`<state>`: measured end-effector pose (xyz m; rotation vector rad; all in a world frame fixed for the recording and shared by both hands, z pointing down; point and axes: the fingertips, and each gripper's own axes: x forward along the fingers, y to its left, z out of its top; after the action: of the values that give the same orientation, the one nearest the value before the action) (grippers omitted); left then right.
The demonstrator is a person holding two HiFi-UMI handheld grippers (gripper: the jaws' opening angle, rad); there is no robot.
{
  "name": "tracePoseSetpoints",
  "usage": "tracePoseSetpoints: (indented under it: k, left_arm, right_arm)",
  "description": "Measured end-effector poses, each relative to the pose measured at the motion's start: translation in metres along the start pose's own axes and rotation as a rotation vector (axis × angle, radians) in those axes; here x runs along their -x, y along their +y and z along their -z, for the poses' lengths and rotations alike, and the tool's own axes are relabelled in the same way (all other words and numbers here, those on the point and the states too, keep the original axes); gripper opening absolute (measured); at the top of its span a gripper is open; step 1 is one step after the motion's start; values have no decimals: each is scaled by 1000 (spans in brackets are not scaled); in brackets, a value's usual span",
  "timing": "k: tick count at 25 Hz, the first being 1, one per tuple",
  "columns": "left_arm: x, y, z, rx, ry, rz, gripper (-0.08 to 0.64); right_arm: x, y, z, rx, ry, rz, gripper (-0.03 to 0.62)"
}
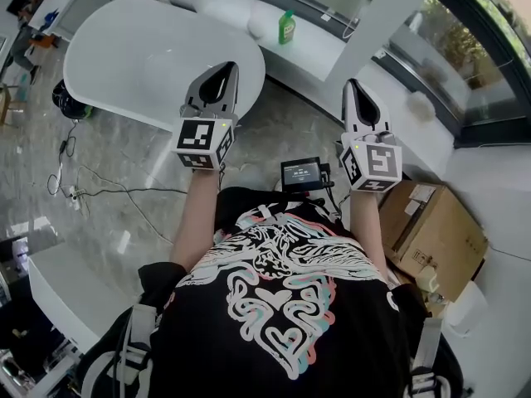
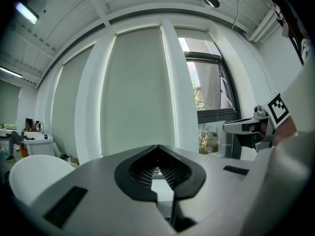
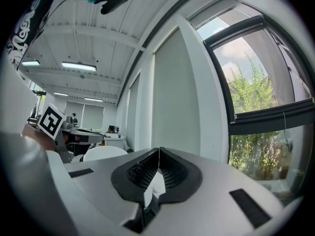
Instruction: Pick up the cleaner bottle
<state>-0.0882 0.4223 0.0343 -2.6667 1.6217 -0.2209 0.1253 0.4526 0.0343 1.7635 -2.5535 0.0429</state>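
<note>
1. Marble floor (image 1: 108, 164) and white oval table (image 1: 124, 56) in head view; green cleaner bottle (image 1: 286, 27) upright on white ledge (image 1: 319, 48) just beyond table; left gripper (image 1: 224, 71) at table's near rim, right gripper (image 1: 353, 88) off to table's right, both well apart from bottle.
2. Left gripper view: jaws pressed together, nothing between; table low at left.
3. Right gripper view: jaws pressed together, empty; table beyond at left.

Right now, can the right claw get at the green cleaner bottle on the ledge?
Probably not from here: the cleaner bottle stands on the white ledge, well ahead of the right claw. Nothing blocks the way, but the claw is shut.
</note>
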Motion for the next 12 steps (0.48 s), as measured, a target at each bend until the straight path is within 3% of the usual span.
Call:
tracePoseSetpoints:
  k: [12]
  left_arm:
    - [-40, 9, 3, 3, -7, 6, 17]
  right_arm:
    - [-33, -17, 5, 5, 7, -7, 29]
